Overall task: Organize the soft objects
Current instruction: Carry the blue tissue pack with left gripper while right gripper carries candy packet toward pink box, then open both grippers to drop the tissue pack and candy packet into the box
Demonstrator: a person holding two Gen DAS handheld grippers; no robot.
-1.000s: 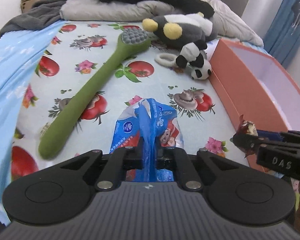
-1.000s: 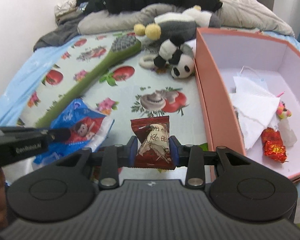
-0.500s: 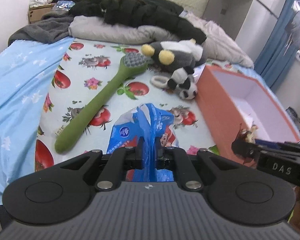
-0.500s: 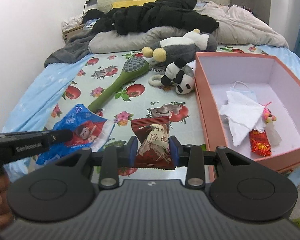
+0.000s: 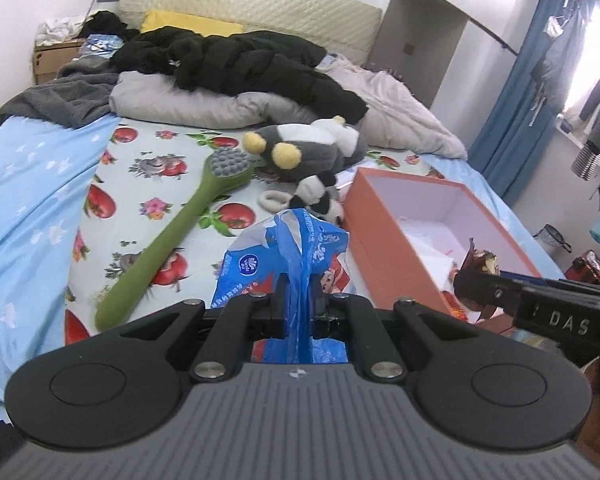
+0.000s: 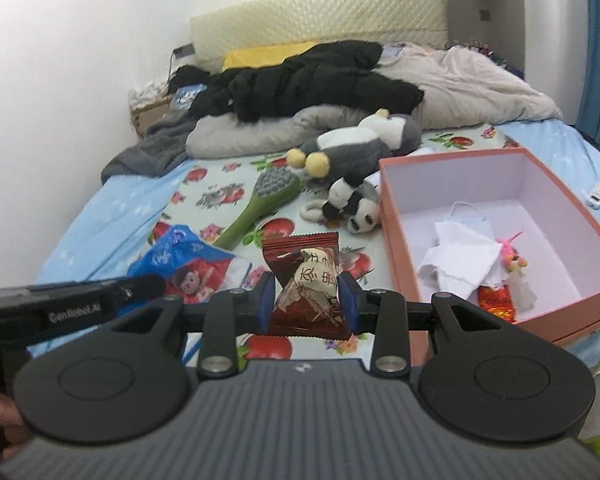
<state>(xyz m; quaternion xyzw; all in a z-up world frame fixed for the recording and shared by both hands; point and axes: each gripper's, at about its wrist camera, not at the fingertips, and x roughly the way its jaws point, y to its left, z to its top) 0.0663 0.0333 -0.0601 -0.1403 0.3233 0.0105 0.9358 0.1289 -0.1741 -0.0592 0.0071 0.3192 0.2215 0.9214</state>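
Note:
My left gripper (image 5: pixel 299 300) is shut on a blue plastic packet (image 5: pixel 288 256), which hangs above the patterned bedsheet. My right gripper (image 6: pixel 307 298) is shut on a dark red snack packet (image 6: pixel 306 280), held upright between its blue pads. In the left wrist view the right gripper's fingers (image 5: pixel 484 284) show with that packet over the near end of the orange box (image 5: pixel 374 236). The box (image 6: pixel 392 240) holds white tissue (image 6: pixel 460 256), a red wrapper (image 6: pixel 496 300) and a small pink toy (image 6: pixel 514 258). In the right wrist view the blue packet (image 6: pixel 188 260) hangs by the left finger (image 6: pixel 140 286).
A long green brush (image 5: pixel 180 236), a grey plush with yellow ears (image 5: pixel 312 148), a small panda plush (image 6: pixel 354 208) and a white ring (image 5: pixel 274 200) lie on the bed. Black clothing (image 5: pixel 240 60) and pillows are piled at the head. Blue curtains (image 5: pixel 540 80) hang right.
Both grippers have risen and drawn back with their packets, so more of the bed, the headboard and the box interior shows. The grips are unchanged.

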